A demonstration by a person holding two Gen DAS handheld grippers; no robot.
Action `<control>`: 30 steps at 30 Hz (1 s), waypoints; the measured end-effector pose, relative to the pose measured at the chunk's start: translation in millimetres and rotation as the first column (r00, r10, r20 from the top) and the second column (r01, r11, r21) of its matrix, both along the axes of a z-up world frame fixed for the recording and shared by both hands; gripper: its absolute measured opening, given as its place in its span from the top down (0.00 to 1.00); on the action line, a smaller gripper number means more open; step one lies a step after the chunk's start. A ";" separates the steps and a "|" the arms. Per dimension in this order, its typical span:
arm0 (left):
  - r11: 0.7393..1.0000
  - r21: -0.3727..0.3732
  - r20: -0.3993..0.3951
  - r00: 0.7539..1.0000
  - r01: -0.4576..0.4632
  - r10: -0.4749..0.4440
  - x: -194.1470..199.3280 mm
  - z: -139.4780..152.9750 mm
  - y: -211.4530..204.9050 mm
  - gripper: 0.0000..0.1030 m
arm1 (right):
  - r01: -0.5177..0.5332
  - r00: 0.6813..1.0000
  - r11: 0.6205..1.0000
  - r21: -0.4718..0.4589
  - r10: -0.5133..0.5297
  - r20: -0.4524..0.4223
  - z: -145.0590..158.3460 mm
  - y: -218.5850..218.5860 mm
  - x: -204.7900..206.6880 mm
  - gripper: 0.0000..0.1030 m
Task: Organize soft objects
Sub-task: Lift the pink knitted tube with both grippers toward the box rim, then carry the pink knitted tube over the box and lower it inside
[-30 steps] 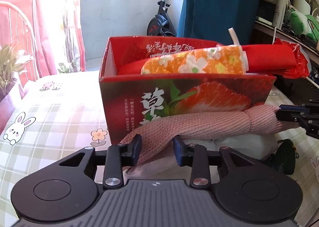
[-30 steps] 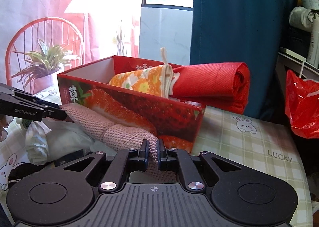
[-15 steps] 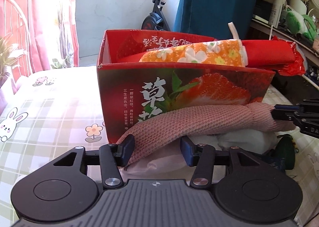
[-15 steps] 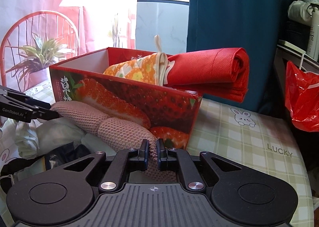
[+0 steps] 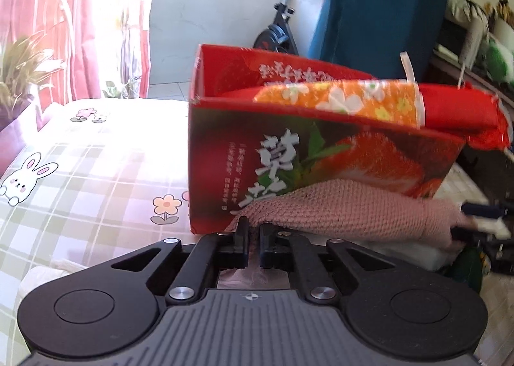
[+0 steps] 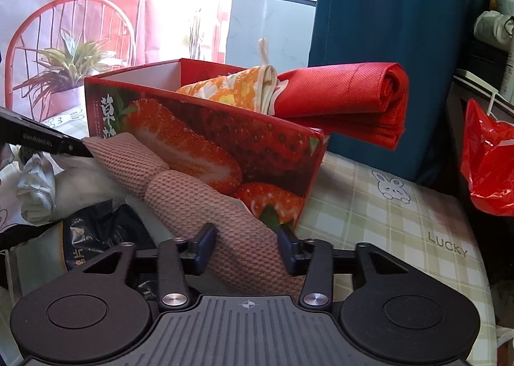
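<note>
Left hand-held gripper: just closed, jaws pressed together on the near-left end of the pink knitted roll.
Right hand-held gripper: just been opening; jaws spread either side of the roll's other end, pads apparently off it.
Roll's place: on the surface, against the near wall of the strawberry box, outside it.
Risk: held by one end only, the roll may sag or unroll when lifted.
Risk: its free end could snag the box wall.
Box contents: orange floral roll and red fabric roll, jutting past the right end.
</note>
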State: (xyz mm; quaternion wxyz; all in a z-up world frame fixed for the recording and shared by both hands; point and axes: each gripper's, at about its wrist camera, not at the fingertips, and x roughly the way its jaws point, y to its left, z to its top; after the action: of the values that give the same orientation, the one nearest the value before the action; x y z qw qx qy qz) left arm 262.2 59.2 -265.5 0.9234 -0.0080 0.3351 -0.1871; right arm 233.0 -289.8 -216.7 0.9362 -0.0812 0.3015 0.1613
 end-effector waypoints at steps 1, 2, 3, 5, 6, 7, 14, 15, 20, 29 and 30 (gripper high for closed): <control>1.000 -0.010 0.007 1.000 -0.002 0.002 -1.3 2.6 1.2 0.94 | -0.007 1.000 1.000 0.009 0.007 -0.004 -0.3 -1.0 -1.2 0.54; 1.000 -0.015 0.016 1.000 -0.002 0.002 -2.6 4.8 1.6 0.94 | -0.017 1.000 1.000 0.015 0.017 -0.010 -1.4 -2.3 -2.4 0.51; 1.000 -0.014 0.026 1.000 -0.002 0.002 -4.2 7.3 1.5 0.94 | -0.029 0.999 0.999 0.016 0.029 -0.023 -2.8 -2.5 -3.1 0.47; 1.000 -0.015 0.037 0.999 -0.002 0.002 -6.5 11.3 0.4 0.94 | -0.048 0.997 0.999 0.004 0.048 -0.054 -7.6 0.9 -2.9 0.46; 1.000 -0.015 0.042 0.999 -0.004 0.005 -7.8 13.4 0.0 0.95 | -0.054 0.996 0.999 -0.002 0.054 -0.068 -9.9 3.3 -2.5 0.48; 1.000 -0.014 0.047 0.999 -0.006 0.007 -9.1 15.6 -0.5 0.95 | -0.055 0.995 0.998 -0.002 0.054 -0.080 -11.7 4.8 -1.1 0.51; 1.000 -0.006 0.104 0.994 -0.024 0.024 -17.8 42.0 1.3 0.95 | -0.043 0.998 0.999 0.032 0.044 -0.037 7.2 5.7 -2.1 0.83; 1.000 -0.010 0.115 0.993 -0.025 0.026 -18.7 47.1 2.1 0.95 | -0.045 0.999 0.998 0.037 0.045 -0.022 13.2 4.8 -2.4 0.84; 0.999 -0.037 0.169 0.985 -0.034 0.040 -24.6 72.0 5.0 0.95 | -0.041 0.998 0.997 0.064 0.038 0.054 41.2 2.1 -7.2 0.85; 0.996 -0.083 0.216 0.975 -0.039 0.056 -28.6 100.4 9.0 0.95 | -0.042 0.989 0.996 0.083 0.030 0.146 78.0 0.4 -3.6 0.85; 0.995 -0.093 0.210 0.976 -0.042 0.061 -27.9 102.0 9.8 0.95 | -0.042 0.987 0.996 0.085 0.028 0.156 81.9 0.1 -2.4 0.85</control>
State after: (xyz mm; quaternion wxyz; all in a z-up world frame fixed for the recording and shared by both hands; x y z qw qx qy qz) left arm 234.4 69.0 -163.5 0.9572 -0.0373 0.2254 -0.1776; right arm 230.6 -289.7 -134.8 0.9565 -0.0574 0.2192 0.1839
